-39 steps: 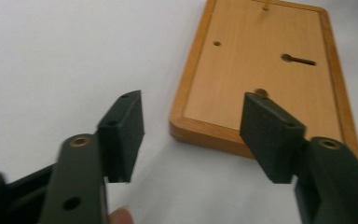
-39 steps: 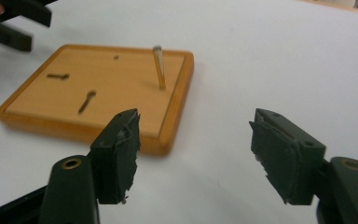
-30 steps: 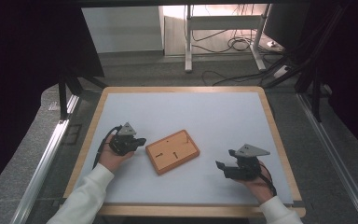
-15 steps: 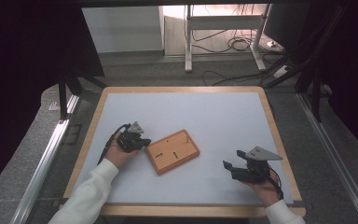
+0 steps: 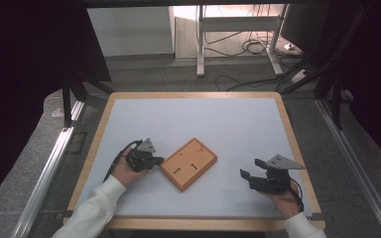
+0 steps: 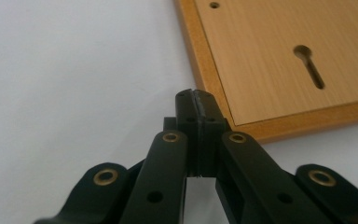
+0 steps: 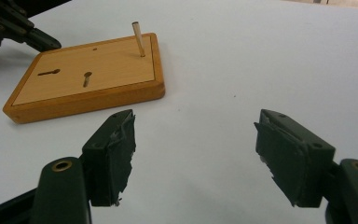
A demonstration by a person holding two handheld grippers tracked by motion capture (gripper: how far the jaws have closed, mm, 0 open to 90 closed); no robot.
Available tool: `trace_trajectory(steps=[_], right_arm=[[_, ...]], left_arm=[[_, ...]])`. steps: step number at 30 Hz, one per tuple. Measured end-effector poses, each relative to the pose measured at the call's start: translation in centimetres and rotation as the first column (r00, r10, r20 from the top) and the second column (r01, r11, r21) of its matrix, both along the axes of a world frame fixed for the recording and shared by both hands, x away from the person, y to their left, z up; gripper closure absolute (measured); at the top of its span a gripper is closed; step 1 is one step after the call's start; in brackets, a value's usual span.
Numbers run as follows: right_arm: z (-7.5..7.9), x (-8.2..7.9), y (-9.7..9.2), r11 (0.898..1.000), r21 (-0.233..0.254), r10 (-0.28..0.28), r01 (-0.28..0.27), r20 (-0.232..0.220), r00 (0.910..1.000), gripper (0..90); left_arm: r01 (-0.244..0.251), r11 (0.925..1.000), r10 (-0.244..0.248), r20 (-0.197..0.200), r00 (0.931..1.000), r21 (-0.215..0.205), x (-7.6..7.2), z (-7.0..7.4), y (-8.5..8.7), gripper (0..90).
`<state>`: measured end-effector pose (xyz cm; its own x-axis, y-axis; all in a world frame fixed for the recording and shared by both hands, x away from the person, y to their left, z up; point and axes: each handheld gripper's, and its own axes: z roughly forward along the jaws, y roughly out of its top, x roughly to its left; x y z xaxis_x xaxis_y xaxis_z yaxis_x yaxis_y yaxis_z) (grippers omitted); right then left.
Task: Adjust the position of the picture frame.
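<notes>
left gripper (image 5: 154, 160), clenched on nothing, noses against the wooden board's (image 5: 188, 163) near edge at mid-table; right gripper (image 5: 246, 175) waits released, well apart. a shove could skid the board and jar its upright peg (image 7: 138, 38).

Smooth, satin-finished wood board (image 7: 86, 77) — thin wooden peg (image 7: 138, 39) — on matt white table (image 5: 238, 129)
</notes>
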<state>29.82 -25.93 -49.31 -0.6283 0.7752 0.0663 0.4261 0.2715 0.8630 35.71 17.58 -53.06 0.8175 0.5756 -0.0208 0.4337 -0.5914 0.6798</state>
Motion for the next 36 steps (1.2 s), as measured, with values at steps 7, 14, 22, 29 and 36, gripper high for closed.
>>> trace_trajectory(steps=[7, 14, 22, 29, 36], right_arm=[[-0.2, 0.1, 0.2, 1.000, -0.011, 0.015, -0.015, -0.012, 0.9998, 28.8], [-0.2, 0.1, 0.3, 1.000, -0.016, 0.016, -0.017, -0.015, 0.9997, 28.8], [-0.3, 0.2, 0.3, 1.000, -0.018, 0.018, -0.018, -0.018, 0.9997, 28.8], [-0.4, 0.4, 0.4, 0.999, -0.026, 0.019, -0.020, -0.022, 0.9996, 28.7], [-0.5, 0.7, 0.4, 0.999, -0.034, 0.012, -0.012, -0.023, 0.9997, 28.8]], left_arm=[[0.043, 0.9989, -0.043, 0.007, 0.9991, -0.017, -1.7, 0.4, -0.9, 90.0], [0.056, 0.9979, -0.056, -0.009, 0.9984, -0.031, -2.2, 0.2, -1.2, 90.0], [0.130, 0.9909, -0.130, -0.010, 0.9915, -0.037, -3.6, 0.5, -2.9, 90.0], [0.147, 0.9869, -0.149, -0.019, 0.9887, -0.065, -3.8, 0.6, -4.2, 90.0], [0.149, 0.9849, -0.153, -0.037, 0.9876, -0.088, -3.5, 0.4, -5.0, 90.0]])
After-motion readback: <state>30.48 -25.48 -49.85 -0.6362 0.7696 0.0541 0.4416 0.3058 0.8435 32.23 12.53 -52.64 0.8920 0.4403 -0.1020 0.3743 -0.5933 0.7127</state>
